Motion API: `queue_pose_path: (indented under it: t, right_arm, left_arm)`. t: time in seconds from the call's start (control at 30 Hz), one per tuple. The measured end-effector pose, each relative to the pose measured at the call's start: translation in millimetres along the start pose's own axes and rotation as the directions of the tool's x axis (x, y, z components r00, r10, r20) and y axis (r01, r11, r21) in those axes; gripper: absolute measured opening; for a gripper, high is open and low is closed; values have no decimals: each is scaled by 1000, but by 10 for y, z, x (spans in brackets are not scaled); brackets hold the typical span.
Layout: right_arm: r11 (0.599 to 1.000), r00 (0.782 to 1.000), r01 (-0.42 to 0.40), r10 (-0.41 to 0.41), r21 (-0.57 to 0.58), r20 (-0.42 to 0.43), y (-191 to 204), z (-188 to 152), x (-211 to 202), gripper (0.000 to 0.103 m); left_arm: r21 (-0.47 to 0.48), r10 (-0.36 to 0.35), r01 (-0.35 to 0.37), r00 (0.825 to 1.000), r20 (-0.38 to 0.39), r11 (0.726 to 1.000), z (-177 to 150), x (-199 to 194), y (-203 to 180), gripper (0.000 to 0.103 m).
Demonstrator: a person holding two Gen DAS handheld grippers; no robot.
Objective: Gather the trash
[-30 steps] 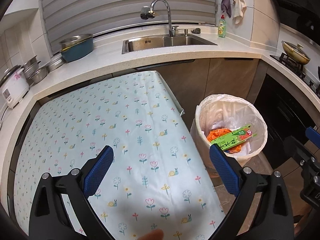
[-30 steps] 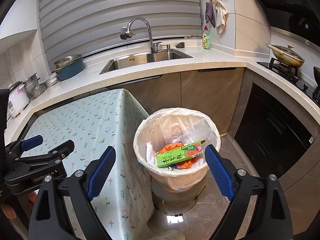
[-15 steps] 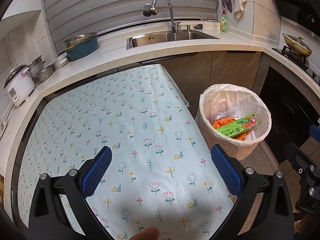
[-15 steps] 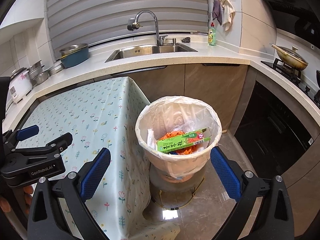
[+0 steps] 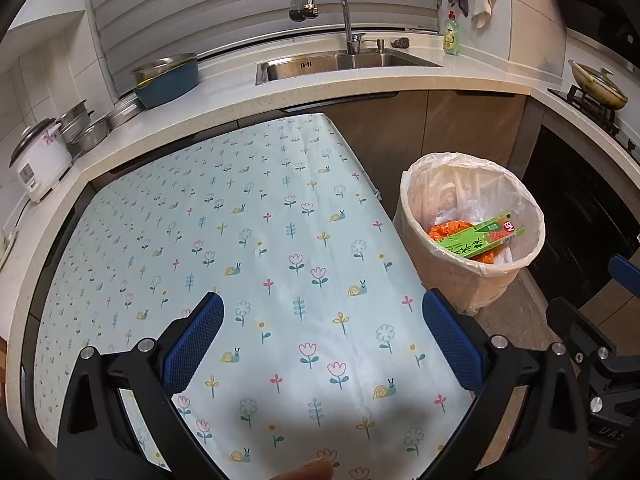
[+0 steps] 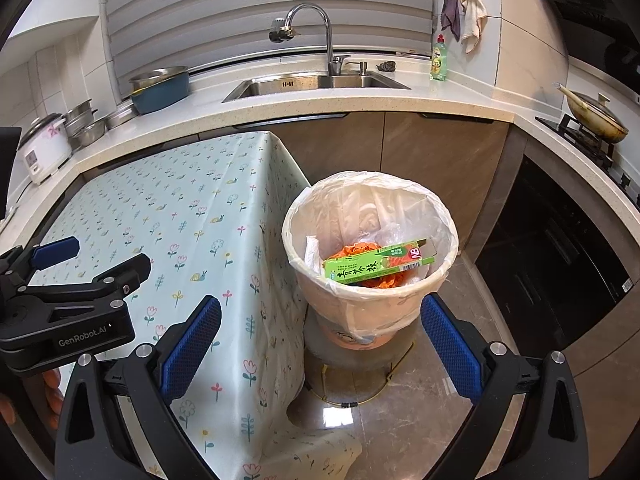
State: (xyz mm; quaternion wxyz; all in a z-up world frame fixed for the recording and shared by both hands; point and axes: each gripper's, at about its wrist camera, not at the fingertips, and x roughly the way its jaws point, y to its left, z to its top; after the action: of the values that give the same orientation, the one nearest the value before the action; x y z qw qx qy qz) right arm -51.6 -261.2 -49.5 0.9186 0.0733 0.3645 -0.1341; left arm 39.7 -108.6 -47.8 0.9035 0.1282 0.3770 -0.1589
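A lined trash bin stands on the floor to the right of the table; it also shows in the left wrist view. Inside lie a green carton, orange wrapping and white paper. The carton also shows in the left wrist view. My left gripper is open and empty above the flowered tablecloth. My right gripper is open and empty, in front of the bin above the floor. The left gripper also shows in the right wrist view.
The kitchen counter runs behind the table with a sink, a blue pot, steel bowls and a rice cooker. A stove with a pan is at the right. The tablecloth hangs down to the floor.
Both grippers have pulled back and risen a little, so the table and bin look farther away. Both stay open and empty. The trash in the bin has not moved.
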Motion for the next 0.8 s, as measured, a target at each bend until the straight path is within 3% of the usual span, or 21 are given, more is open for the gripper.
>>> queue_pose_path:
  t: [0.8]
  right_arm:
    - [1000,1000,3,-3,-5,-6,-4,-30,23,96]
  left_arm:
    - [-25,19,-19,1000,1,1000,-44,-12,27,95]
